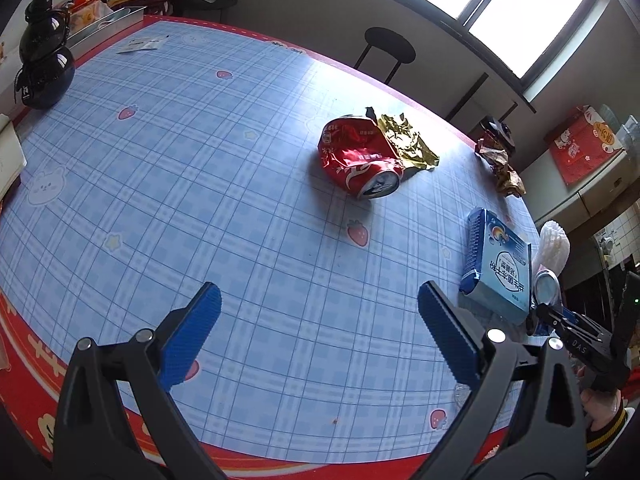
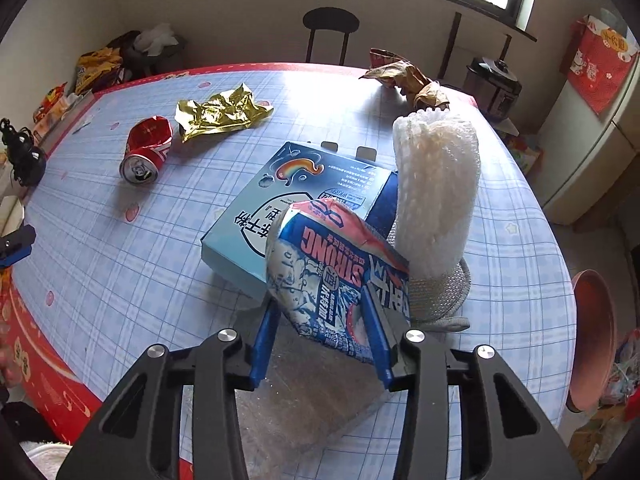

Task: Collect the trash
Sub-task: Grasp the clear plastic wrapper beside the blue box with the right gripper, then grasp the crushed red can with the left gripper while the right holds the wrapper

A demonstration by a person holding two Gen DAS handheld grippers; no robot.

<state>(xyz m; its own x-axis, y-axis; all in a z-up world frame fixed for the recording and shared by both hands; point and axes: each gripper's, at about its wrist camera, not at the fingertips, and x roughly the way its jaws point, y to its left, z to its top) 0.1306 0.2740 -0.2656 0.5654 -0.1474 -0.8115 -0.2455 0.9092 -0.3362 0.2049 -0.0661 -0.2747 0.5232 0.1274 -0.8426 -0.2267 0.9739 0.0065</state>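
My right gripper (image 2: 322,316) is shut on a crushed blue-and-white can (image 2: 328,276) marked STRONG, held above the table's near edge. A white foam net sleeve (image 2: 436,196) stands just right of it. A flat blue box (image 2: 256,224) lies behind the can; it also shows in the left wrist view (image 1: 500,264). A crushed red can (image 1: 360,156) and a gold foil wrapper (image 1: 408,140) lie mid-table, also in the right wrist view, can (image 2: 146,148) and wrapper (image 2: 220,114). A brown crumpled wrapper (image 2: 408,74) lies at the far edge. My left gripper (image 1: 320,300) is open and empty over the table.
The round table (image 1: 180,168) has a blue plaid cloth with a red rim. A black gourd ornament (image 1: 42,52) and a metal tray (image 1: 108,24) stand at its far left. A black stool (image 1: 390,48) stands beyond. A pink basin (image 2: 592,336) sits right of the table.
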